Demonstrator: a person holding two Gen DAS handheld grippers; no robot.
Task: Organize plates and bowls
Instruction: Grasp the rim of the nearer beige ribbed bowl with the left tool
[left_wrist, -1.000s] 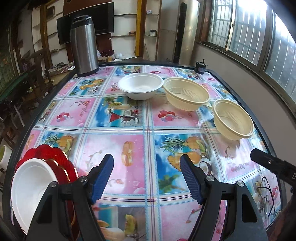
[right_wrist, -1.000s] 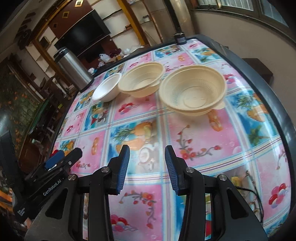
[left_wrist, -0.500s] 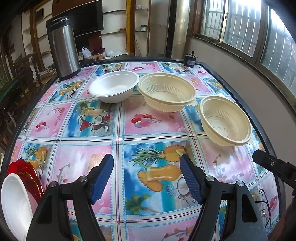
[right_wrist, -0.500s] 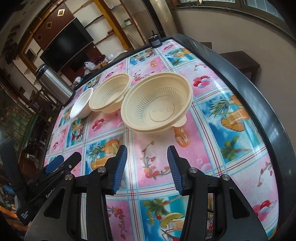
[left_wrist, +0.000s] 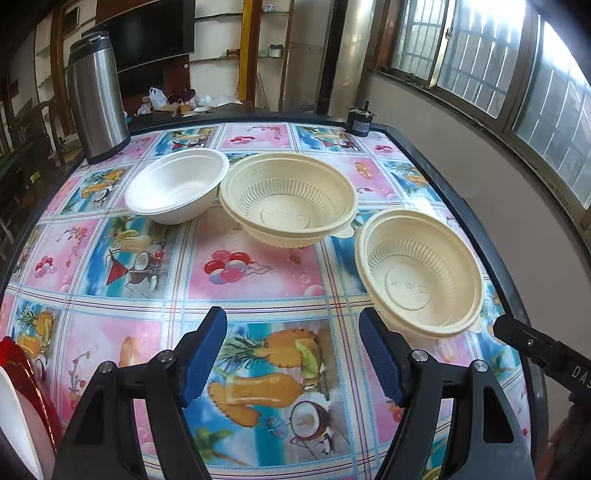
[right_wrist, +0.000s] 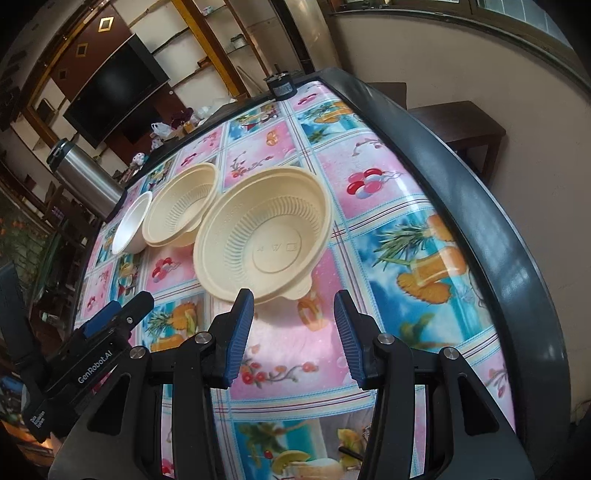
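Only left wrist shows red plates (left_wrist: 22, 365).

Three bowls stand upright in a row across the table's (left_wrist: 476, 236) far half: a plain white bowl (left_wrist: 179, 190) at the left, a ribbed cream bowl (left_wrist: 290, 197) touching it, and a second ribbed cream bowl (left_wrist: 421, 271) apart, near the right edge. A white plate (left_wrist: 16, 421) rests on red plates (left_wrist: 35, 373) at the near left edge.

Cream ribbed bowls (left_wrist: 291, 201); white bowl (left_wrist: 177, 190); pink-blue fruit-print tablecloth (left_wrist: 258, 266); red plates (left_wrist: 22, 365).
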